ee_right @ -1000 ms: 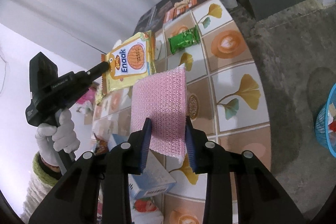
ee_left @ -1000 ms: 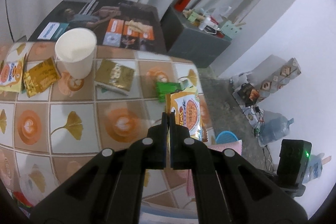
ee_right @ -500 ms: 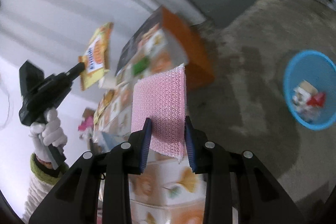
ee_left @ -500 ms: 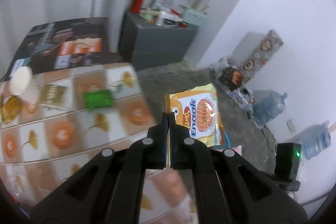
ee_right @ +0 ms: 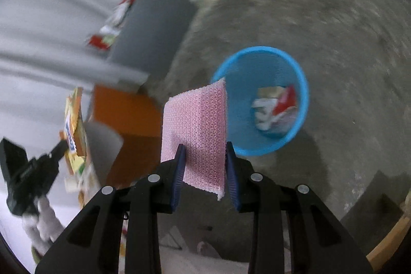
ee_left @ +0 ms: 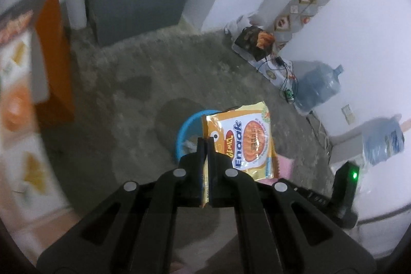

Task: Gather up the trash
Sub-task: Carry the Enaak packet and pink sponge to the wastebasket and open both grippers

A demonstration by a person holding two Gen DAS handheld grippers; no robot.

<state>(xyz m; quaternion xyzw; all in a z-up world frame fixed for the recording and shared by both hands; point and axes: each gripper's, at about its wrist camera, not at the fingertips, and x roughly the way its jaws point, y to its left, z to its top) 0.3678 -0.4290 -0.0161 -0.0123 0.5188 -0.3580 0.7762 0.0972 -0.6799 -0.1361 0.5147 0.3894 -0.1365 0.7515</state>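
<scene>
Both grippers tilt downward: the left gripper pinched tight, the right gripper partly closed

The bare grey concrete floor carries a blue basket with wrappers inside, and beyond the basket a grey cabinet and water jugs by the wall.

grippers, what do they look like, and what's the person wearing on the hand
Both are black plastic with silver rivets. The right gripper has ribbed blue pads; its body shows a green light. The left gripper has dark fingers. The hand wears a white glove.
</scene>
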